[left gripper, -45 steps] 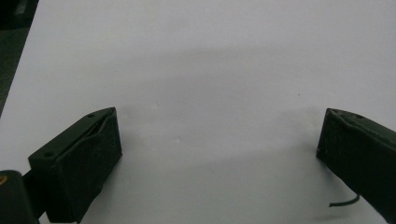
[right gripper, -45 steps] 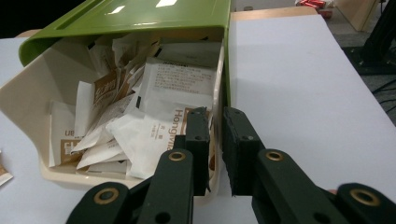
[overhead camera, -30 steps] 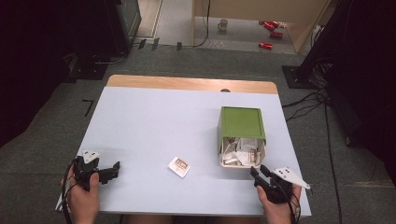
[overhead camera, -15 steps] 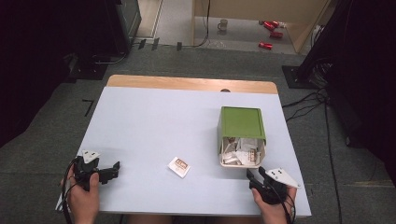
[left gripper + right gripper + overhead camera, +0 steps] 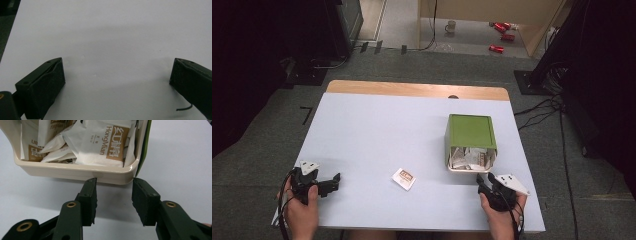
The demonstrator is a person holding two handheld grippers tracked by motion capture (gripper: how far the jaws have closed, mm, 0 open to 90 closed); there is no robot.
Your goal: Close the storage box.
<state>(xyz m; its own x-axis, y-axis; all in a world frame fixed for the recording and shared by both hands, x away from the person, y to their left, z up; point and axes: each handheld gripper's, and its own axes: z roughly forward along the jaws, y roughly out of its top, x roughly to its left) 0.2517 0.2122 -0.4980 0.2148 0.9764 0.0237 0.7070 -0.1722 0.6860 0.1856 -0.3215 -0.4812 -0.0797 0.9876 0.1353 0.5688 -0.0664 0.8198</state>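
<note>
Two grippers low at near edge: left gripper [image 5: 330,183] wide, empty; right gripper [image 5: 113,195] narrower, just closing, empty, nudged left toward box [image 5: 471,131].

Grey carpet floor [image 5: 412,65], pale table [image 5: 377,130], perhaps wooden cabinet [image 5: 472,20]
</note>
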